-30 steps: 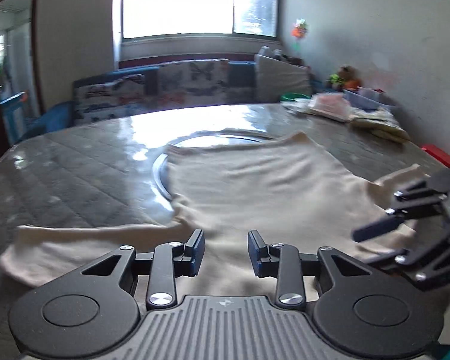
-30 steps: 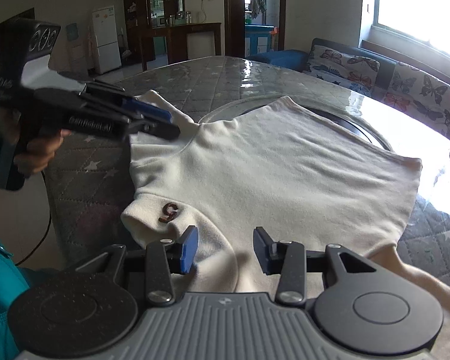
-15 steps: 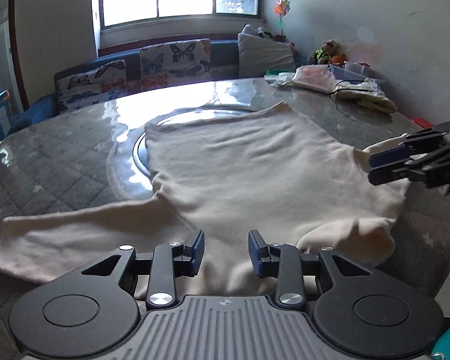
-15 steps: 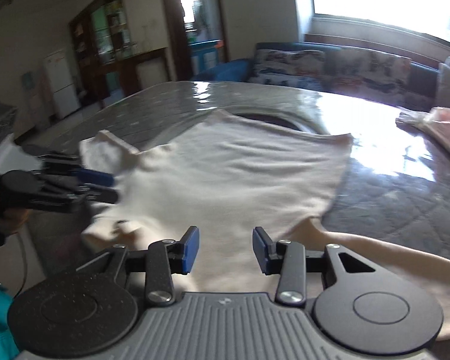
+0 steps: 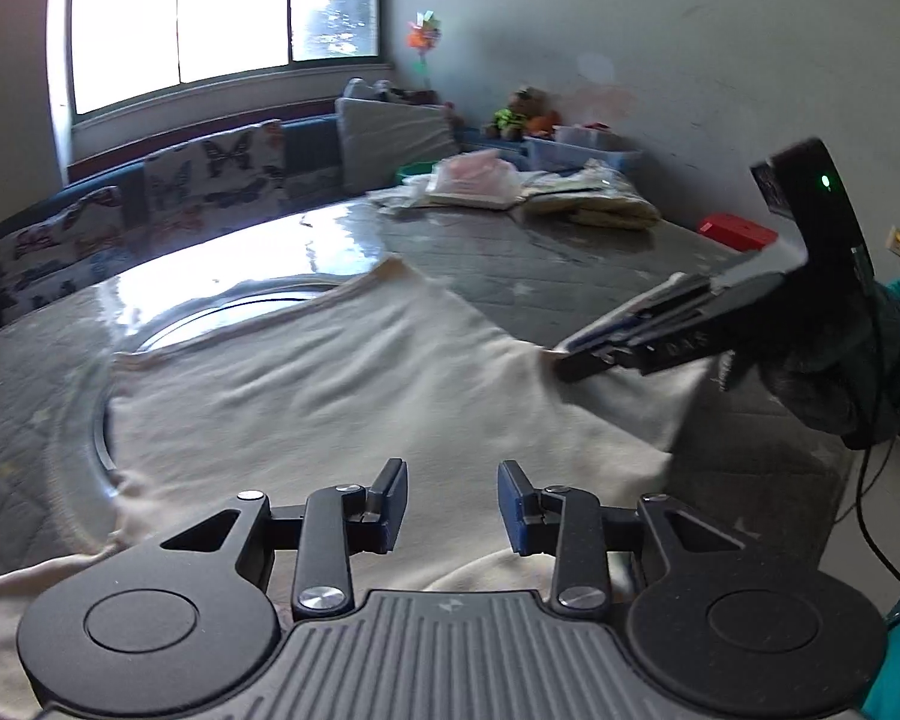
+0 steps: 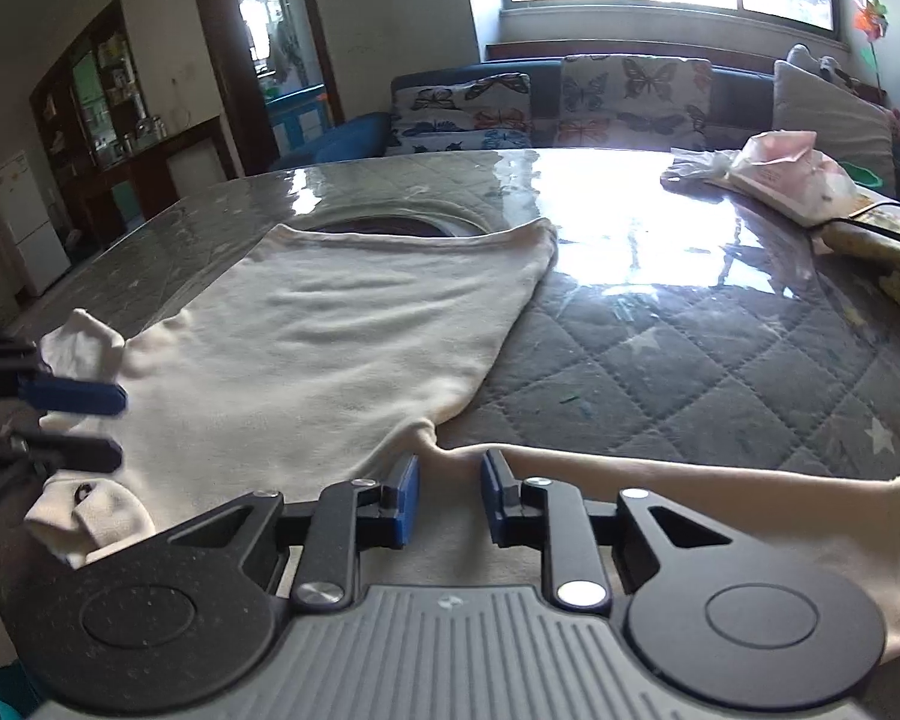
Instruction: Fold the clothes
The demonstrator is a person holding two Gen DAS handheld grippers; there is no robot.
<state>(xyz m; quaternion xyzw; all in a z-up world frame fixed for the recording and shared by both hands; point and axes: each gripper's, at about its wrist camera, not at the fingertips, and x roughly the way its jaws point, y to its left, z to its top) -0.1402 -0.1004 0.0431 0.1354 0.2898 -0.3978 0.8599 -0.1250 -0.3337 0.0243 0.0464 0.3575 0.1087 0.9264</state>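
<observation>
The cream shirt [image 6: 342, 330] is lying flat on the worktop [image 6: 690, 348]; the right tool [image 6: 448, 501] is closing at its armpit, the left tool [image 5: 450, 507] is being held part-open, empty; only one layer should be pinched.

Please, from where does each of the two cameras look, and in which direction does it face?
Left wrist: on the left gripper, over the shirt, facing the window; the right gripper, hand.
Right wrist: on the right gripper, jaws closing at the armpit, facing the sofa; the left gripper.
Shared: shirt, table, window.
</observation>
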